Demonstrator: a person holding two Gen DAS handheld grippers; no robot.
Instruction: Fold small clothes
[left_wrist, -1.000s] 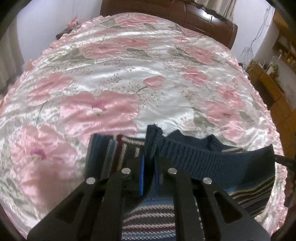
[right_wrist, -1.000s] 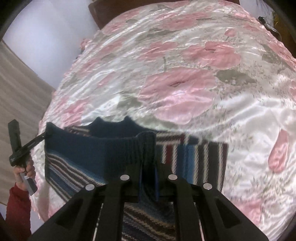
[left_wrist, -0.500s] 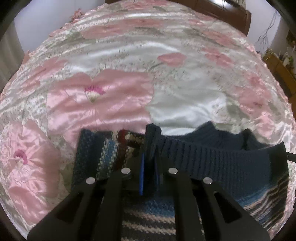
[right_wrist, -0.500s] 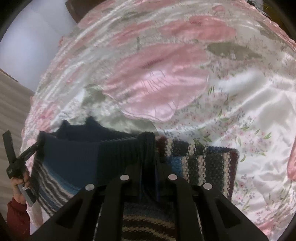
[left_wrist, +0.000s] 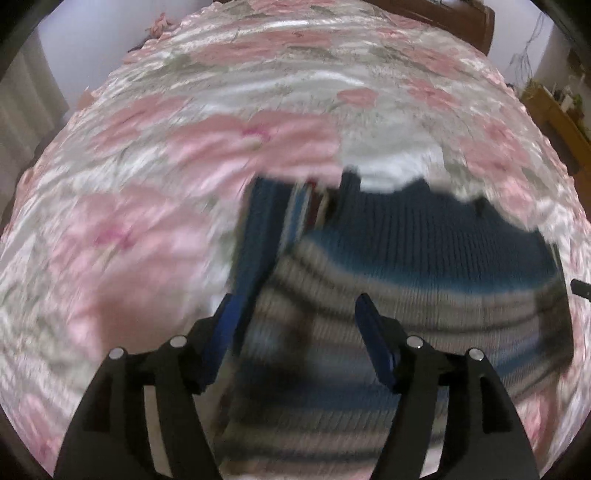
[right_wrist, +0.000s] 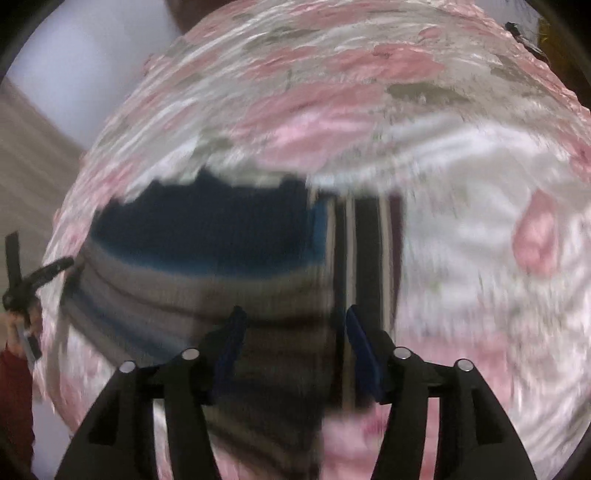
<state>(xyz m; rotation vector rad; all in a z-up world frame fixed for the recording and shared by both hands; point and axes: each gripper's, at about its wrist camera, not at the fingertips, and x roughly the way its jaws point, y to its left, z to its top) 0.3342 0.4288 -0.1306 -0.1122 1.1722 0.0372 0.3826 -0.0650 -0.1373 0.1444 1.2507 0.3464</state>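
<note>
A: Start with the left wrist camera. What is there?

B: The left gripper (left_wrist: 299, 314) has its blue-padded fingers (left_wrist: 225, 332) spread wide, with nothing between them. Beyond and beneath them lies the striped knit sweater (left_wrist: 424, 266) on the floral satin bedspread (left_wrist: 147, 206). The whole view is smeared by motion.

A: How does the sweater lie?

B: Its navy ribbed band is at the far side, with pale and blue stripes nearer the camera. At its left a sleeve (left_wrist: 269, 206) with stripes running lengthwise lies alongside the body. Whether that sleeve is tucked over or under the body, I cannot tell through the blur.

A: Anything else in that view?

B: A wooden headboard (left_wrist: 461, 18) at the far end of the bed, and a wooden shelf (left_wrist: 554, 118) at the right edge.

A: Now the right wrist camera.

B: The right gripper (right_wrist: 291, 332) is also parted wide and grips nothing. The same sweater (right_wrist: 207, 236) lies ahead of it on the bedspread (right_wrist: 461, 221), navy section far left, stripes curving below. A panel with vertical stripes (right_wrist: 365, 251) lies at the right end of the garment, just ahead of the right finger.

A: And the left edge?

B: The other gripper (right_wrist: 40, 277) shows there as a black frame, near the sweater's left corner; whether it touches I cannot tell. A hand (right_wrist: 22, 328) holds it, with a red sleeve (right_wrist: 14, 398) below.
</note>
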